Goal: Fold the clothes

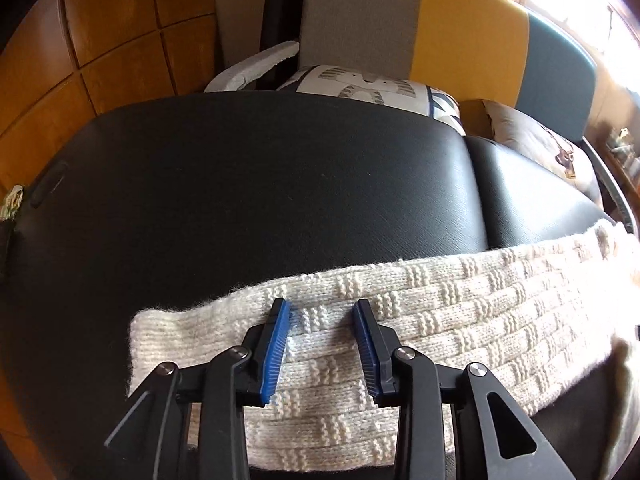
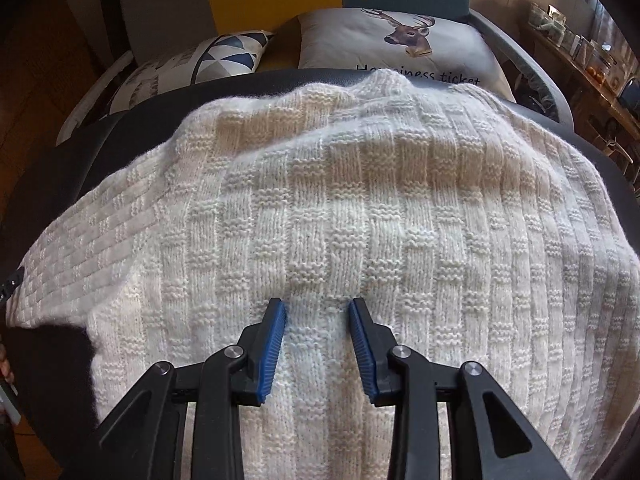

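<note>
Knitwear fills the foreground: a cream basket-weave sweater [image 2: 360, 200] lies spread over a black padded surface [image 1: 260, 180]. The right gripper [image 2: 317, 308] points steeply down over the sweater's body, its blue-padded jaws parted a little with bare knit showing in the gap and nothing pinched. The left gripper [image 1: 322, 310] hangs over the sleeve [image 1: 400, 320], which runs out flat across the black leather-like top; its jaws stand parted about as much and grip nothing either. Whether the tips touch the wool I cannot tell. Beyond the far edge sit a deer-print cushion [image 2: 400, 44] and a blue-triangle cushion [image 2: 224, 52], against a grey, yellow and blue backrest [image 1: 460, 32].
</note>
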`<state>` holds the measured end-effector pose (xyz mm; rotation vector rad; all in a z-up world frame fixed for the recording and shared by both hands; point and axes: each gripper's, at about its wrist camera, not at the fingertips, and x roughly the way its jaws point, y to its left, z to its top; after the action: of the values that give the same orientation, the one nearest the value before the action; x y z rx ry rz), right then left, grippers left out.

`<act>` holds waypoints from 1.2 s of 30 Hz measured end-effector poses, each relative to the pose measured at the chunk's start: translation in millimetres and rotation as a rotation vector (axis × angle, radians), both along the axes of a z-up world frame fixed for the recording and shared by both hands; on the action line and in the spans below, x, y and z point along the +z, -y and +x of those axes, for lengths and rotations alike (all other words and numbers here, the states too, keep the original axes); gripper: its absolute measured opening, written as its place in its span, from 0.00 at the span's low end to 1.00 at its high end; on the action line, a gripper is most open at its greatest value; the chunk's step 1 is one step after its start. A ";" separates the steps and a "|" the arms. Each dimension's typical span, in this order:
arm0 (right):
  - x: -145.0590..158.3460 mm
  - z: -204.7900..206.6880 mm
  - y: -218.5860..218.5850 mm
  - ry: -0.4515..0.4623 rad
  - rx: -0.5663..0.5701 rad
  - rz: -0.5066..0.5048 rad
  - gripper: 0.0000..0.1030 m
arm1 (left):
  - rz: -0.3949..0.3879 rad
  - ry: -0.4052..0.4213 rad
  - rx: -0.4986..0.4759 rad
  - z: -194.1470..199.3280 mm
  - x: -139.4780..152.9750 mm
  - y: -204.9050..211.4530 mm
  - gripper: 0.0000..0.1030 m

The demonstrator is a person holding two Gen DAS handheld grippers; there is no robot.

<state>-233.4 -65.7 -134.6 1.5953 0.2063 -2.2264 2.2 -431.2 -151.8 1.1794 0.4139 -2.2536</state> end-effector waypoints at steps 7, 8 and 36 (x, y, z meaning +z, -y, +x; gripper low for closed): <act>0.7 -3.9 27.6 0.116 -0.046 -0.152 0.38 | -0.062 0.068 0.075 -22.0 -1.0 41.5 0.51; 1.1 -3.5 29.8 0.136 -0.046 -0.184 0.38 | -0.059 0.081 0.090 -25.4 -0.2 49.8 0.52; 19.4 -124.8 -67.7 -0.073 0.033 -0.149 0.37 | -0.097 -0.001 -0.799 -310.2 56.4 -206.6 0.40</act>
<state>-358.3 2.0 -115.1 1.4241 0.0845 -2.2212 -308.1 -224.6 -95.4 1.4627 -0.2224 -2.8837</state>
